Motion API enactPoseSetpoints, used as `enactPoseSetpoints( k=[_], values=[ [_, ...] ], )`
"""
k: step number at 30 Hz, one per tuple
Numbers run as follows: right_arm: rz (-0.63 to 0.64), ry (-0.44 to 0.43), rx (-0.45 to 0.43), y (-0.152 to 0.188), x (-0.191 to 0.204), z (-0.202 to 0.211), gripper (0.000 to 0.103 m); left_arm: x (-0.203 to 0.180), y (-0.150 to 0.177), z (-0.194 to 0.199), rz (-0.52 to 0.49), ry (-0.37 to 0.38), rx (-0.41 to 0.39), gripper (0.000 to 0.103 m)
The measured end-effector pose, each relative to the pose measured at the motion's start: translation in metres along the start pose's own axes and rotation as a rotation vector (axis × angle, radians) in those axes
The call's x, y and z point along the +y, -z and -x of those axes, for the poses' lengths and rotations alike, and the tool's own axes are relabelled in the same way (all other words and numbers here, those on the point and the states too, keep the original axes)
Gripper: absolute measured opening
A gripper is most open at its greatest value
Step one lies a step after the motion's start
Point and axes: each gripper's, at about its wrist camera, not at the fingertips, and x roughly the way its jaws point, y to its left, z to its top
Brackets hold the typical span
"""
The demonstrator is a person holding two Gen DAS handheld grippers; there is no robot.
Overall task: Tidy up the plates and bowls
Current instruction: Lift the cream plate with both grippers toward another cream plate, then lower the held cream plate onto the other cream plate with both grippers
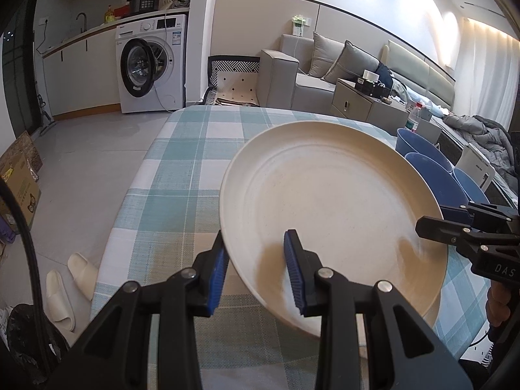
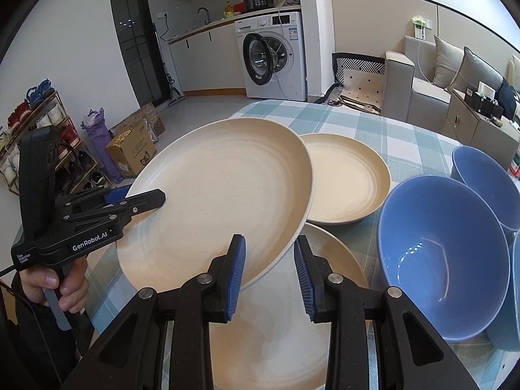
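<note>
The left gripper [image 1: 256, 271] is clamped on the near rim of a cream plate [image 1: 331, 201], held tilted above another plate [image 2: 328, 260] on the checked tablecloth [image 1: 182, 169]. The right gripper [image 2: 269, 276] seems pinched on its opposite rim, though contact is hard to confirm. Uneven lowering could slide the plate off or knock the blue bowl [image 2: 442, 253]; the plate beneath is mostly hidden
</note>
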Motion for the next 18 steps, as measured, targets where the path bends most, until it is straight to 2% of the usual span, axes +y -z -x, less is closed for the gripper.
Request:
enactPoseSetpoints(
  k=[18],
  values=[
    [-0.054,0.022,0.016,0.028,-0.013,0.009,0.031,-0.021,0.006,-0.007,-0.05,0.03,0.026,0.032]
  ],
)
